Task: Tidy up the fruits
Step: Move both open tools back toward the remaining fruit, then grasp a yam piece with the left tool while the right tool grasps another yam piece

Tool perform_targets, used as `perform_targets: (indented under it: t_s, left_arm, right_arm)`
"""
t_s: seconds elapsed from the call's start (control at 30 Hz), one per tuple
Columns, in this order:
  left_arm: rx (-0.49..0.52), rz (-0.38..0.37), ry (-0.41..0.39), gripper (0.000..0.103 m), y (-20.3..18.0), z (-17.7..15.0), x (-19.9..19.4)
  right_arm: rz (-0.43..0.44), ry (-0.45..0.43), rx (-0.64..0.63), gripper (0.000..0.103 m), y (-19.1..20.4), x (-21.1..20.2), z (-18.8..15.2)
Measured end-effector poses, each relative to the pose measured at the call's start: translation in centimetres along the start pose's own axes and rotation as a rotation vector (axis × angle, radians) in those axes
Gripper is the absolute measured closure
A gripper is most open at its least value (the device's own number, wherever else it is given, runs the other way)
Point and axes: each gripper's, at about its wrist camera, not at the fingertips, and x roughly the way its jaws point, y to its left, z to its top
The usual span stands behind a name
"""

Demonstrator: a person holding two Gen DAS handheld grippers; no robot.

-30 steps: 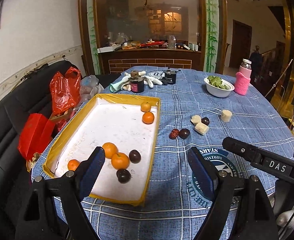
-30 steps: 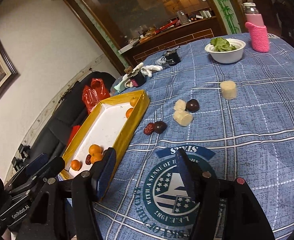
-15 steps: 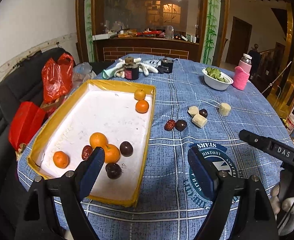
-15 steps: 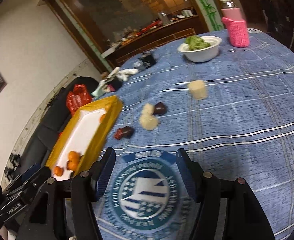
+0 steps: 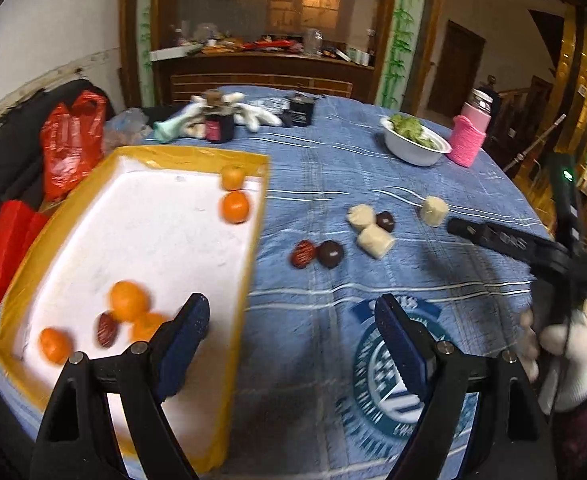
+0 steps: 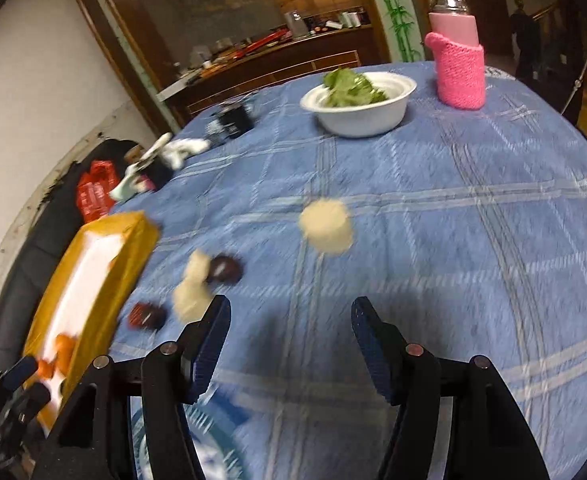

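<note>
both our left gripper point(image 5: 289, 322) and right gripper point(image 6: 289, 324) gape empty; we should straddle the pale chunk point(image 6: 326, 230) beyond the tray point(image 5: 253, 248) squarely, then squeeze gently.

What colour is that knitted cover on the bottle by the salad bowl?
Bright pink; the knitted cover shows best in the right wrist view.

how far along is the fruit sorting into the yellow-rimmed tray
Partly done: the yellow-rimmed white tray already holds several orange mandarins and a red date. Nothing is in hand; the left gripper and right gripper are open and empty. Left on the blue checked tablecloth: a red date, two dark round fruits and three pale cylindrical chunks.
</note>
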Motion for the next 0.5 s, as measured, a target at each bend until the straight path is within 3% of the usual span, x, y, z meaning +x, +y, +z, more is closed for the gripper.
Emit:
perform_targets:
  t_s: [0.23, 0.5]
  left_arm:
    - [0.108, -0.048, 0.004, 0.019, -4.5, 2.5, 4.4]
    - [0.218, -0.053, 0.058, 0.019, -7.8, 4.3, 9.8]
  right_arm:
    - [-0.050, 0.039, -0.025, 0.036, -1.1, 4.1, 3.2]
    - [-0.019, 0.048, -0.058, 0.036, -1.2, 5.8, 3.6]
